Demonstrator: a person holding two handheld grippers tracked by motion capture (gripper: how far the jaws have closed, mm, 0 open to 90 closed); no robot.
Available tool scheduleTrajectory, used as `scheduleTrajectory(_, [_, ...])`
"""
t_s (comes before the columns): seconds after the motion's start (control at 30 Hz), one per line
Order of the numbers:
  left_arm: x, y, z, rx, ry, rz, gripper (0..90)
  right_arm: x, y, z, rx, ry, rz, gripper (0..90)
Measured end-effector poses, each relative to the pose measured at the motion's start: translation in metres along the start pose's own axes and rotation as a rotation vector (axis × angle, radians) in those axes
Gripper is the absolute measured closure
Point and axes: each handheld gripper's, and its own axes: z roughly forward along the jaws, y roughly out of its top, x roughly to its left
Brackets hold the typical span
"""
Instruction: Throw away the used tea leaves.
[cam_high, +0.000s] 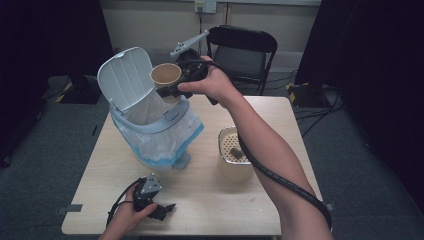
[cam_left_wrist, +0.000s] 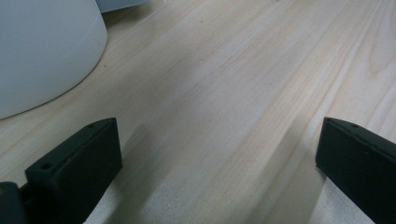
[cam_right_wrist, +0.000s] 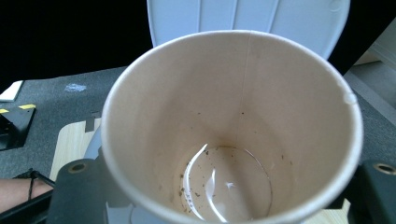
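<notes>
My right gripper (cam_high: 168, 84) is shut on a brown paper cup (cam_high: 166, 75), held up over the open mouth of a pale blue bin (cam_high: 150, 127) with a white bag liner (cam_high: 161, 142). The bin's lid (cam_high: 125, 75) stands up behind the cup. In the right gripper view the cup (cam_right_wrist: 233, 126) sits between the two jaws of my right gripper (cam_right_wrist: 229, 186), with a little clear liquid and dark specks at its bottom. My left gripper (cam_high: 165, 208) rests low at the table's near left. Its jaws stand wide apart over bare wood (cam_left_wrist: 219, 163).
A beige tub (cam_high: 234, 167) with a perforated insert and a dark lump stands right of the bin on the wooden table (cam_high: 210, 205). A black folding chair (cam_high: 242, 50) is behind the table. A pale rounded wall (cam_left_wrist: 42, 51) lies ahead left of the left jaws.
</notes>
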Motion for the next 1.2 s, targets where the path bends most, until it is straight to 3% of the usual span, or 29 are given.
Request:
scheduleTrajectory(0.8, [0.000,0.000,0.000,0.000,0.000,0.000,0.0,0.004,0.002,0.040,-0.012,0.035,0.012,26.5])
scheduleTrajectory(1.2, [0.000,0.000,0.000,0.000,0.000,0.000,0.0,0.005,-0.005,0.056,-0.002,0.045,0.029,25.1])
